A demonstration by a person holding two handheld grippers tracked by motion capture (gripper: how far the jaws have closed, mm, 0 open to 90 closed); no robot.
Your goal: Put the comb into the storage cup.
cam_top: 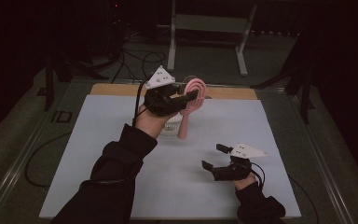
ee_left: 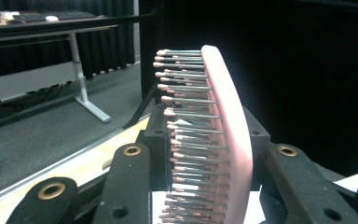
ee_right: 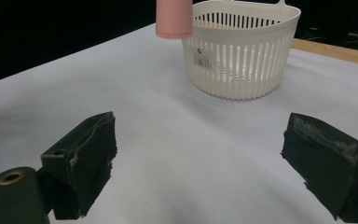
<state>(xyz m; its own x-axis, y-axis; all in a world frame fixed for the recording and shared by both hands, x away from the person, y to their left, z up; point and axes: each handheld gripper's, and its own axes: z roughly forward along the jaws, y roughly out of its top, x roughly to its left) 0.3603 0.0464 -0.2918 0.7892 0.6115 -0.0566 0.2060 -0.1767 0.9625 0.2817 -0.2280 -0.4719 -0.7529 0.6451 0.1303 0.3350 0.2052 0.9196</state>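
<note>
The left gripper (cam_top: 186, 96) is holding a pink hairbrush (cam_top: 192, 105) up in the air, near the top middle of the high view. Its two black jaws are squeezing the round head of the brush from both sides. In the left gripper view, the hairbrush (ee_left: 223, 140) is standing on its edge in the middle of the picture, with its thin bristles (ee_left: 186, 121) poking to the left and its smooth pink back facing right. The handle is hanging down toward the white table (cam_top: 121, 140).

The right gripper (cam_top: 213, 157) is resting low, in the lower right of the high view. Its jaws are standing wide apart and are holding nothing. In the right gripper view, the pink handle tip (ee_right: 174, 18) is dangling at the top, just left of a white slotted basket (ee_right: 242, 51) that is sitting on the table (ee_right: 168, 140).

The brush looks light and hard, like plastic. The smooth back is probably slippery, so it could slide or tip between the jaws. The bristles look thin and bendy, and a hard squeeze could bend them. The long handle is likely the best place to take hold, since it is plain and easy to pinch. Because the handle is hanging free, the brush may swing a little while it is being carried.
</note>
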